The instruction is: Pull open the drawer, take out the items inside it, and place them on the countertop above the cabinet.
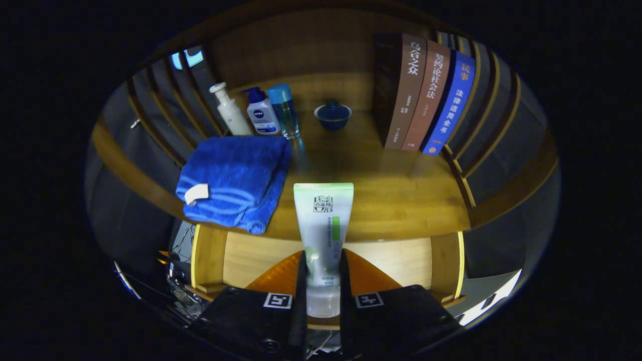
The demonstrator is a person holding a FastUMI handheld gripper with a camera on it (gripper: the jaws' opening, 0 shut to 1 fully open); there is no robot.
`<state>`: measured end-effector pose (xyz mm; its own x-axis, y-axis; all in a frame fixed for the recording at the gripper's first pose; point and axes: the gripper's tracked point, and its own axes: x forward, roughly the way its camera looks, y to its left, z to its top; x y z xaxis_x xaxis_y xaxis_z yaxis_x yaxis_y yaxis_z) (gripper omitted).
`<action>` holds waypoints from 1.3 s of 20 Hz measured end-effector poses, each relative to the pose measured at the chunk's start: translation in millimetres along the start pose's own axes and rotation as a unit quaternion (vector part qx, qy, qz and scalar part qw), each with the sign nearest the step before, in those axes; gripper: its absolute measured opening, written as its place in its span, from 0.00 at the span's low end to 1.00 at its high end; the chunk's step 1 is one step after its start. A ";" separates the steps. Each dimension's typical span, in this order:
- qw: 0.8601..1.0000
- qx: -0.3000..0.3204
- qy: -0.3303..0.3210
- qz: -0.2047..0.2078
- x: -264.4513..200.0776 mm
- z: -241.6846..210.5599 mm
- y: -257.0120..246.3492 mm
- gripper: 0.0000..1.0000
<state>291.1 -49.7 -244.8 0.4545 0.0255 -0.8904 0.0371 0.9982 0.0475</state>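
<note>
Jaws clamped on tube (323, 220), over countertop (391, 195) front edge, bare wood beside towel (235, 180)

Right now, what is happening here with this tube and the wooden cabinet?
The hand-held gripper is shut on a white and green squeeze tube, holding it upright between its fingers above the open wooden drawer. Just beyond lies the wooden countertop, where the tube should go. On it already sit a folded blue towel, three toiletry bottles, a small dark blue lidded bowl and three standing books.
</note>
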 end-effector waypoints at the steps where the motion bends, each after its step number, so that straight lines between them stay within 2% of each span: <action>1: 1.000 -0.002 0.005 -0.005 8.8 7.4 -0.2 0.30; 7: 0.999 0.003 0.035 -0.022 66.5 35.1 2.3 0.31; 14: 0.998 0.010 0.058 -0.024 101.4 44.4 3.6 0.32; 16: 0.998 0.005 0.050 -0.028 102.3 48.0 1.0 0.41; 18: 0.998 -0.006 0.040 -0.045 97.0 52.4 -7.5 0.61; 22: 0.999 0.007 0.017 -0.042 86.3 54.8 -5.7 1.00; 26: 0.998 0.026 -0.047 -0.029 64.1 62.0 -5.5 0.99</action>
<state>375.2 -56.9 -274.1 0.5308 -0.0405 -0.8465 0.1109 0.9936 0.0220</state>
